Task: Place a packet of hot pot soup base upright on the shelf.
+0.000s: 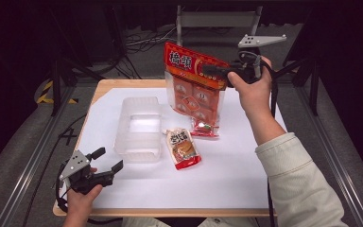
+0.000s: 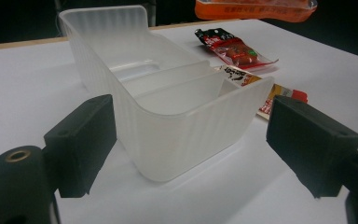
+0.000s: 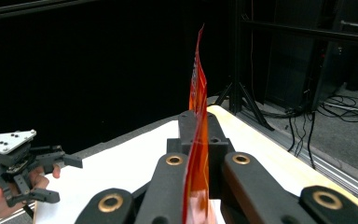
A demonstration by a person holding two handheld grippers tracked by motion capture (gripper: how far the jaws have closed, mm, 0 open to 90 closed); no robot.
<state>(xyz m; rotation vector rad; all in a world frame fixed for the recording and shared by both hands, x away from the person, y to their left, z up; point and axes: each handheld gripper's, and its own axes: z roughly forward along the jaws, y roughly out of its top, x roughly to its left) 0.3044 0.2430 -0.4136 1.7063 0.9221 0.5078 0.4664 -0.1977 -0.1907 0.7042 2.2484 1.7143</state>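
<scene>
I have the right gripper (image 1: 216, 71) clamped on the orange packet (image 1: 194, 85), a flat, glossy pouch with a red printed header and a clear lower part showing pale blocks inside. The jaws pinch its top right edge, so the packet hangs below and to the left of the claw, long axis near upright, header up, its bottom edge above the far middle of the white table sheet (image 1: 227, 165). In the right gripper view I see the packet (image 3: 198, 140) edge-on, a thin crinkled strip between the closed black jaws.

My left gripper (image 1: 106, 161) rests near left, jaws wide and empty, just short of the frosted ribbed plastic tray (image 1: 139, 127). Beside the tray lie a sauce pouch (image 1: 183, 149) and a small red sachet (image 1: 204, 128).
</scene>
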